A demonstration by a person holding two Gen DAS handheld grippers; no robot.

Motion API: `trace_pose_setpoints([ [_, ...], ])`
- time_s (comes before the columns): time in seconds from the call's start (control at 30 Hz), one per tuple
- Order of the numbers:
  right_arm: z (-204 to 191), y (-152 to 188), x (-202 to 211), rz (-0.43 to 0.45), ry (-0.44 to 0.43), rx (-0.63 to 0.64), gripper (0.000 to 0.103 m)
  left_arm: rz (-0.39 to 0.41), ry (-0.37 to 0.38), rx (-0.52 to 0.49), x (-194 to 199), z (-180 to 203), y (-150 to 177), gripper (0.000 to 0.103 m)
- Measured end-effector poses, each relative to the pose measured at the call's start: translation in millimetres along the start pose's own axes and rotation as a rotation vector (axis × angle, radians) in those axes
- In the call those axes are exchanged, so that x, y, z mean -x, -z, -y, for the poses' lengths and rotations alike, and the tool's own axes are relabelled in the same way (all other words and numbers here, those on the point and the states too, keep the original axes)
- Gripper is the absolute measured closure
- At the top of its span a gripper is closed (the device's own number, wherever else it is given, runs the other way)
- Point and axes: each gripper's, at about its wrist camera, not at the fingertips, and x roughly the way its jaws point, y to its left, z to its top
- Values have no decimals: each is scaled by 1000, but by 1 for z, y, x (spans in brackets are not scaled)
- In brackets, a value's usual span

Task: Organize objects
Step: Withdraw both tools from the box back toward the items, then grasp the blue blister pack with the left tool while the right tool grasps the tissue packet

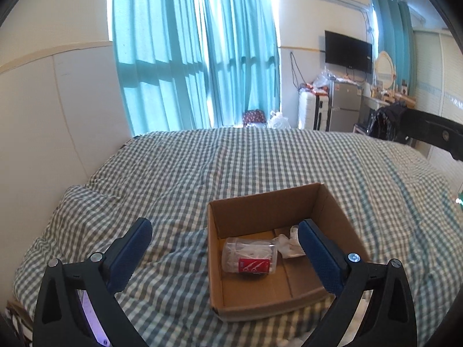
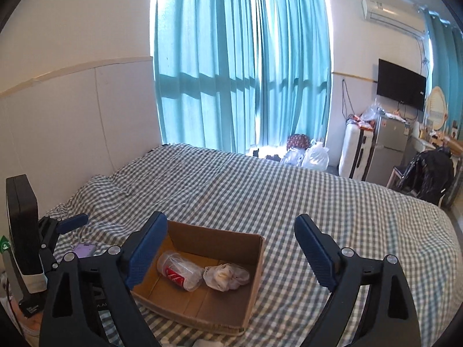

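Observation:
An open cardboard box (image 1: 266,202) sits on the checked bed, also in the right wrist view (image 2: 257,271). Inside it lie a clear plastic jar with a red label (image 1: 250,256) (image 2: 179,271) on its side and a crumpled clear bag of white stuff (image 1: 289,244) (image 2: 225,276). My left gripper (image 1: 224,228) is open and empty, above the box's left side. My right gripper (image 2: 231,222) is open and empty, above the box's far edge. The left gripper's fingertip (image 2: 73,221) shows at the left of the right wrist view.
The green-checked bed cover (image 1: 231,162) spreads in all directions around the box. A white wall panel (image 1: 58,110) runs along the left. Teal curtains (image 2: 240,72), bags, a suitcase, a fridge and a TV (image 2: 400,88) stand beyond the bed.

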Motion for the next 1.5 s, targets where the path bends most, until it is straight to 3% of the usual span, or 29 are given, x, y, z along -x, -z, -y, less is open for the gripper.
trace_pose_setpoints([
  [0.2, -12, 13, 43, 15, 10, 26, 13, 27, -14, 31, 33, 5, 6, 0],
  [0.5, -31, 61, 78, -15, 40, 67, 13, -1, -80, 63, 62, 6, 42, 0],
  [0.73, -42, 111, 69, -80, 72, 105, 13, -93, -110, 111, 56, -2, 90, 0],
  [1.07, -36, 176, 37, -226, 67, 15, 13, -236, -125, 113, 31, 1, 159, 0],
  [1.33, -31, 198, 22, -299, 72, -8, 13, -386, -86, 119, 5, 9, 203, 0],
  [1.5, -33, 202, 18, -316, 75, -6, 13, -430, -41, 78, 3, 22, 217, 0],
])
